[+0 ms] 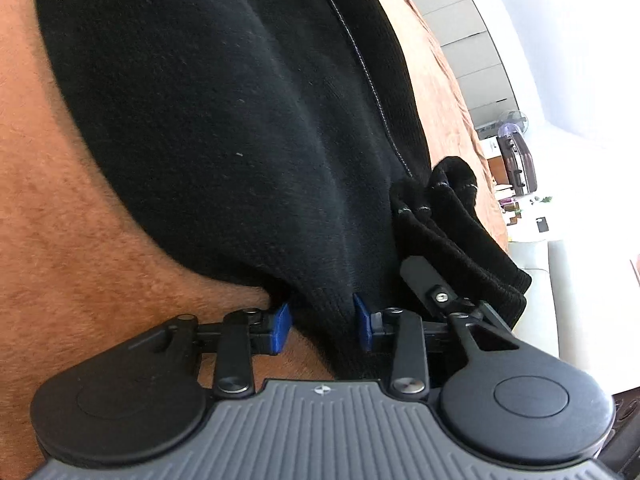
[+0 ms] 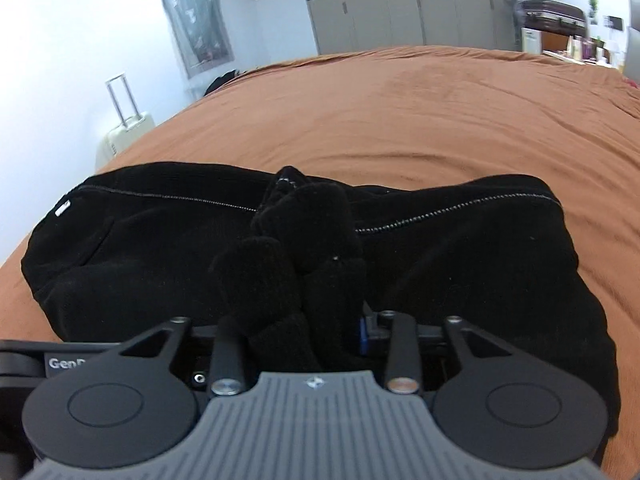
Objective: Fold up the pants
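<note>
The black pants (image 1: 224,120) lie on a brown bedspread (image 1: 60,240), with a pale stitched seam running along them. My left gripper (image 1: 322,322) has its blue pads on either side of a bunched fold of the black cloth and is shut on it. The right gripper's black finger shows just to its right. In the right wrist view the pants (image 2: 460,264) spread across the bed in a wide band. My right gripper (image 2: 304,328) is shut on a thick bunch of ribbed cuffs (image 2: 308,232); its left pad is hidden by cloth.
The brown bedspread (image 2: 400,112) stretches far beyond the pants. A pale suitcase (image 2: 120,132) stands by the left wall, grey wardrobe doors (image 2: 400,20) at the back, and a dark suitcase (image 2: 552,16) on furniture at the far right.
</note>
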`<move>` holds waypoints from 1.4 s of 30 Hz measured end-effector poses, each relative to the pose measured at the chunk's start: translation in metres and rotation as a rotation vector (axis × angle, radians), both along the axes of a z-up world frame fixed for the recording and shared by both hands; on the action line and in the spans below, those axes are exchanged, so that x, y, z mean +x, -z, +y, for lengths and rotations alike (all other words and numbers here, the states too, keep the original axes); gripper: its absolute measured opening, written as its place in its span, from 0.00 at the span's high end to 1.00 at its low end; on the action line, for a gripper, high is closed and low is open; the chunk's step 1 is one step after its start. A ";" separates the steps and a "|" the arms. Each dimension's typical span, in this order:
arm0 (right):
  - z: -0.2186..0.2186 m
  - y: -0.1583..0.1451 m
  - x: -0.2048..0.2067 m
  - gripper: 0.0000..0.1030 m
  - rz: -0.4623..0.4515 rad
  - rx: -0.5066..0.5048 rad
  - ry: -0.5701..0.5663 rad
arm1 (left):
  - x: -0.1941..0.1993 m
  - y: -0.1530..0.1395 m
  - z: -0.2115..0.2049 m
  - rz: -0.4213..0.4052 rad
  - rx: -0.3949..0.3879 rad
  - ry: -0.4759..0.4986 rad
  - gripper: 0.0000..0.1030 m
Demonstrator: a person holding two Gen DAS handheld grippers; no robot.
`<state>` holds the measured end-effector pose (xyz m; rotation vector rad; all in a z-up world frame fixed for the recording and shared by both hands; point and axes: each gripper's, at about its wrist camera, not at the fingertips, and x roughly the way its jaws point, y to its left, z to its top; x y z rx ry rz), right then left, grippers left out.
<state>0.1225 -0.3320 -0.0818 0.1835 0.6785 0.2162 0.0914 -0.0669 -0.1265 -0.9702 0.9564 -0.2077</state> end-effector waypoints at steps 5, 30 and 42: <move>0.001 -0.018 -0.012 0.31 -0.019 0.015 -0.054 | -0.014 -0.004 0.002 0.009 0.009 -0.003 0.55; -0.064 -0.020 -0.019 0.26 0.087 -0.084 0.191 | 0.041 -0.089 -0.078 -0.239 0.160 0.260 0.49; -0.051 -0.009 -0.014 0.21 0.082 -0.148 0.135 | 0.045 -0.083 -0.066 -0.246 0.243 0.274 0.49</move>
